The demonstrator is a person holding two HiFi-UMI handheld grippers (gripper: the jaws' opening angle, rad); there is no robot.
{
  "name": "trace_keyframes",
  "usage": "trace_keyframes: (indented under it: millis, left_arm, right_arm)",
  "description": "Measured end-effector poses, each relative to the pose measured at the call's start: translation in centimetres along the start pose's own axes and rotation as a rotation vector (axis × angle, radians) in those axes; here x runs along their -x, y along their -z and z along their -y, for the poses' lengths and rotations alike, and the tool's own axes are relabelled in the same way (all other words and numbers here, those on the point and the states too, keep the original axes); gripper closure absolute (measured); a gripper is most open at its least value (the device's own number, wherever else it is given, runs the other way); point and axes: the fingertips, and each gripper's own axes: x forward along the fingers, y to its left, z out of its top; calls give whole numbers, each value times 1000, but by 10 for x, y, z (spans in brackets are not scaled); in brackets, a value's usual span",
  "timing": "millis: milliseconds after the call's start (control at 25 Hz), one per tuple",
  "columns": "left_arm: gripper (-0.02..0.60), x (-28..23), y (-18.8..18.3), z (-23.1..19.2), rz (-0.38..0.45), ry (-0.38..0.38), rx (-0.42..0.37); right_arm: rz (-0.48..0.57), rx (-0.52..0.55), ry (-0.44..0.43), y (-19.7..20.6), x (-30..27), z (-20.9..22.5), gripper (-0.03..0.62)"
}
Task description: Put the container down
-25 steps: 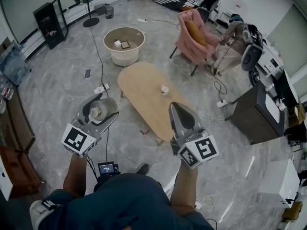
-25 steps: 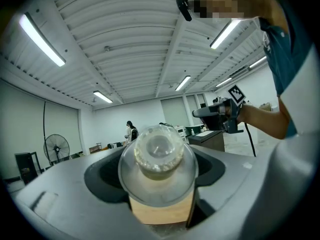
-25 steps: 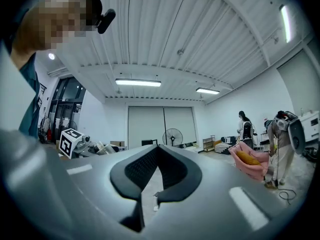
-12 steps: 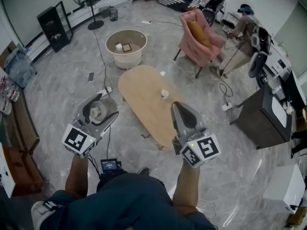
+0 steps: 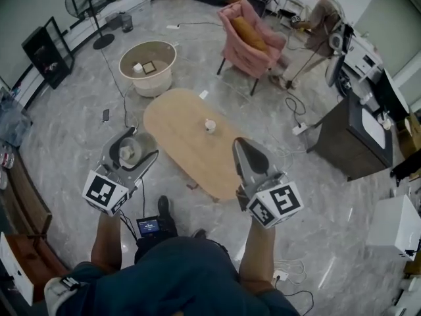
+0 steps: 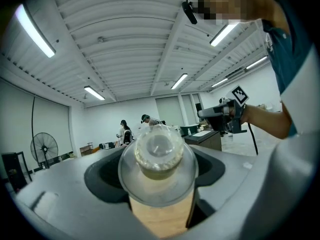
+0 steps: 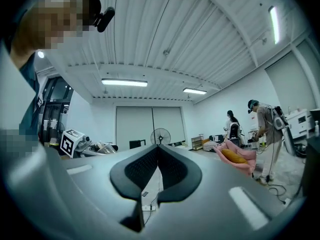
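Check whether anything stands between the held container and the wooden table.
Nothing visible does. The container, clamped in the left hand-held gripper, hangs over the floor just left of the table in the head view. A small cup sits mid-table, leaving the near end bare.

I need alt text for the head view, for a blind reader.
Seen from above, the left gripper holds a clear round plastic container, and the shut right gripper is empty. Ahead stands an oval wooden table with a small white cup.

Head view steeply down; gripper views level, close, sharing fan [image 7: 160, 135]
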Motion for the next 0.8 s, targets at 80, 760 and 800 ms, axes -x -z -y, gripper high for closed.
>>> trace_keyframes:
  millis: [80, 760, 800]
  left_arm:
    - [245, -17, 6, -15, 9, 42, 8]
    - [245, -129, 37, -129, 89, 352, 17]
    - [245, -134, 39, -133, 93, 367, 18]
  right_arm:
    - [-8, 9, 47, 0, -10, 8, 583]
    - [-20, 41, 331, 4, -123, 37, 583]
    - [-18, 43, 347, 4, -126, 39, 583]
